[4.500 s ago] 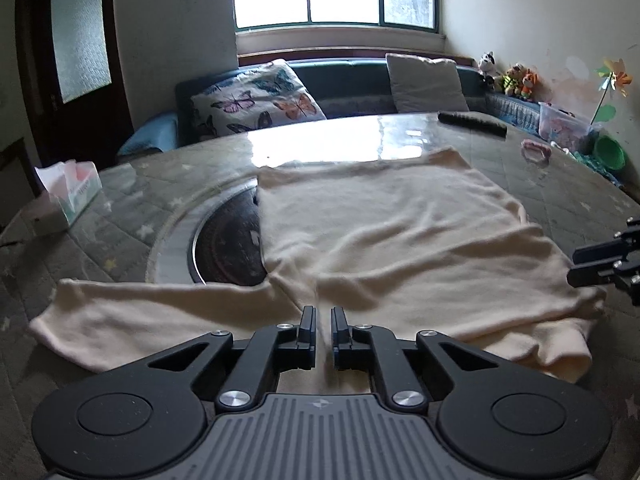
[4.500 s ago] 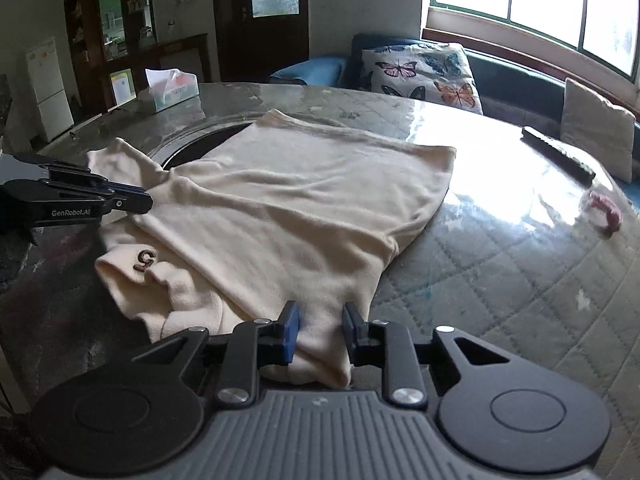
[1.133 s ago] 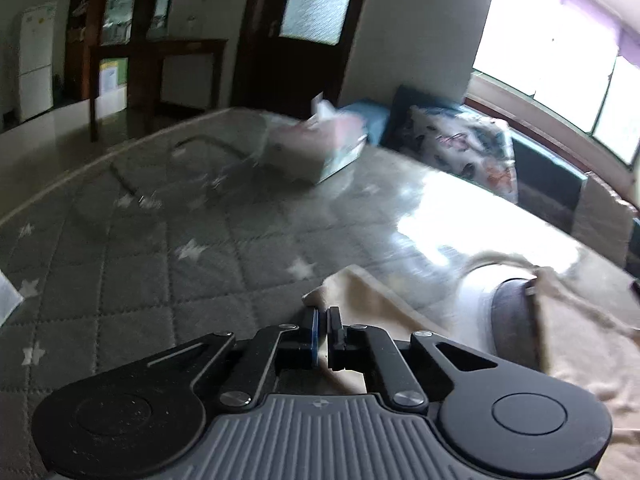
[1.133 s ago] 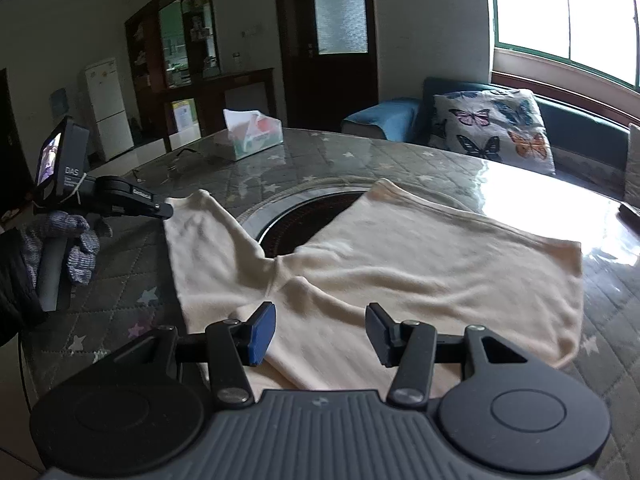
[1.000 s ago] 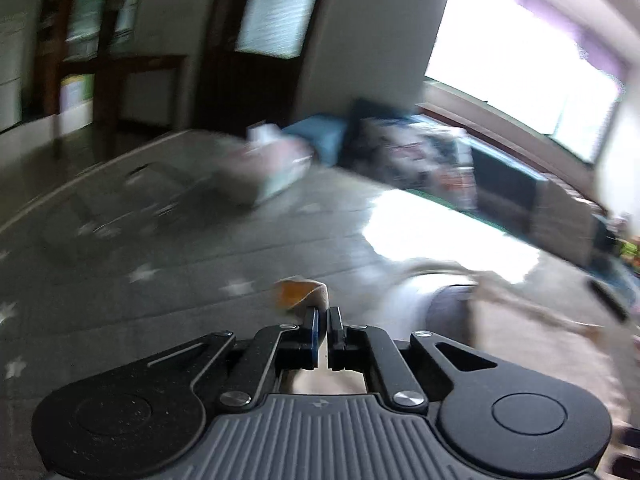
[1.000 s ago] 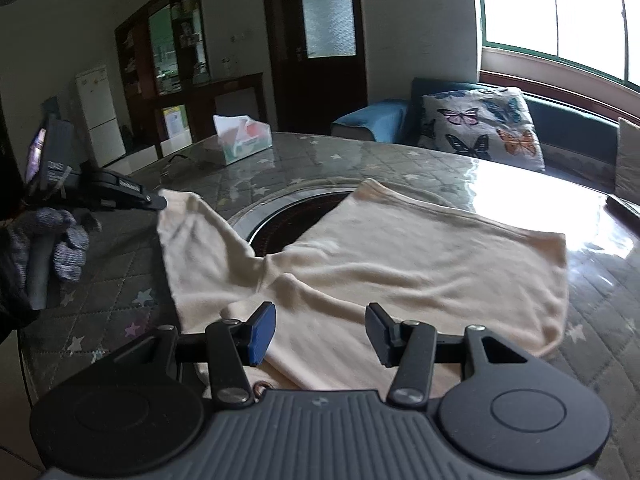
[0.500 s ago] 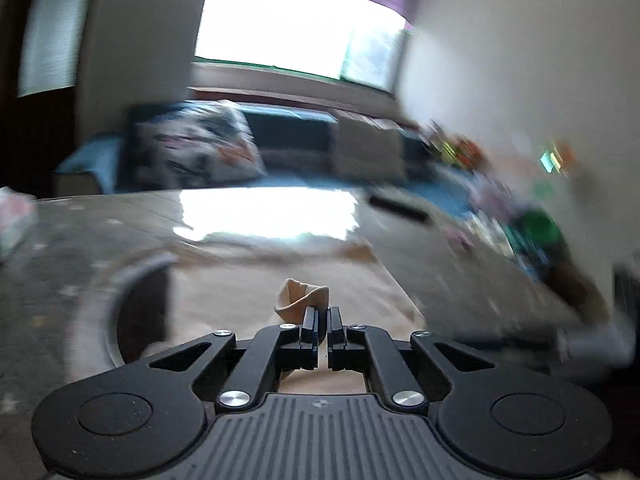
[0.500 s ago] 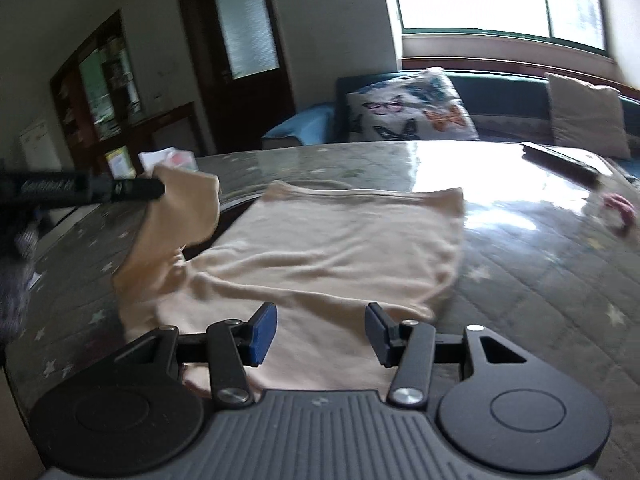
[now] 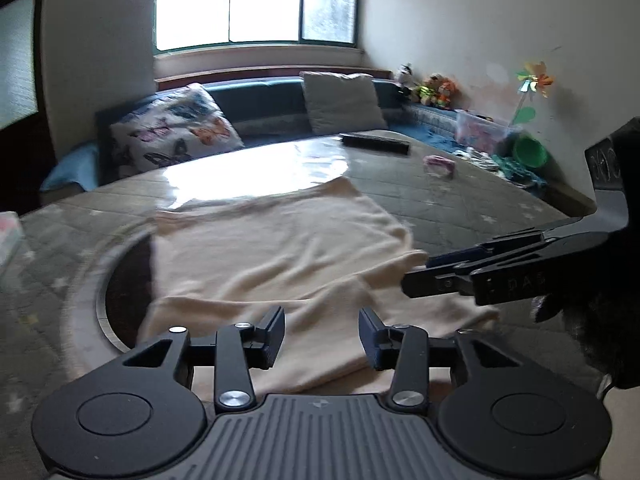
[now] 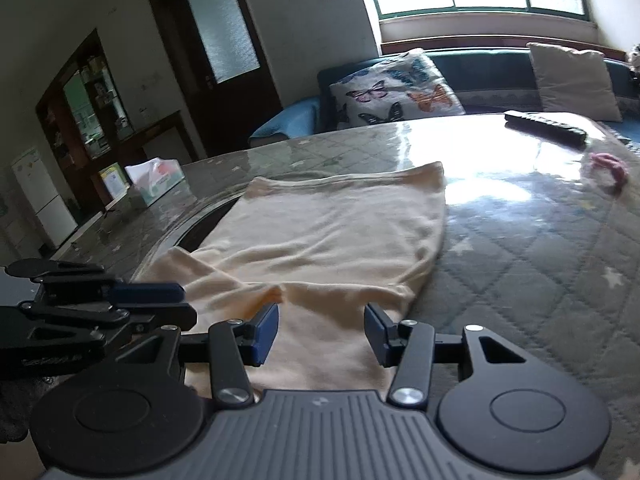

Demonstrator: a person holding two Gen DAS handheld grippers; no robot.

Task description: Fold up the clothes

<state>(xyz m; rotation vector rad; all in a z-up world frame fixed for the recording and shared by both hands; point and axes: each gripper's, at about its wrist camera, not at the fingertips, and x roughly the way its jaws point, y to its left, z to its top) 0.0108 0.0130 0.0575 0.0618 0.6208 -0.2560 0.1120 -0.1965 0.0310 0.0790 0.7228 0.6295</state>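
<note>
The cream knit top (image 10: 336, 236) lies spread on the round quilted table (image 10: 540, 248) — soft, light, likely to sag, so best pinched at a hem corner — while the left gripper (image 9: 322, 334) and right gripper (image 10: 322, 332) hover open-jawed, empty.

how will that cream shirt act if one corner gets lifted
Likely floppy: the cream shirt lies limp with soft wrinkles and a folded-over sleeve. Probably light, since it looks thin. It may slide easily on the glossy table.
</note>
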